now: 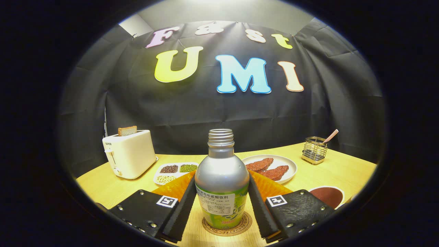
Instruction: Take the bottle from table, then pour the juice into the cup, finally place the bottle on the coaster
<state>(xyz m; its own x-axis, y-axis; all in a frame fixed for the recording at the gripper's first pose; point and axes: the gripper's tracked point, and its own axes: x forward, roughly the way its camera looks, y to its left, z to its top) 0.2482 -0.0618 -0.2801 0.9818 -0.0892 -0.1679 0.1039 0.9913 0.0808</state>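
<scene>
Between the gripper's [221, 209] two fingers stood the bottle [221, 181], upright, cap off, its base resting on the round coaster [227, 229] on the table [103, 187]. Both fingers [181, 209] lay flat against the bottle's sides around the label band, so the claw read as closed onto the bottle, or at most barely eased off it; real pressure versus plain contact could not be told from this angle. Grip sat low on the body, likely to keep the bottle plumb while it settled on the coaster. Judging by the bottle already sitting on the coaster, the job looked to be at its last step, with only the release left. Opening should be slow and even, since a finger dragging on the label could tip the open neck. A dark-filled cup [327, 196] sat to the right, near the right finger, possibly the pour target. Beyond the fingers lay an orange mat [175, 187], a divided tray of beans [176, 171], and a plate with reddish slices [271, 168]. Further left stood a toaster [130, 154] with a slice in the slot; far right, a wire holder [315, 150] with a straw. Surface was pale wood, well lit; black cloth walled the booth behind.
</scene>
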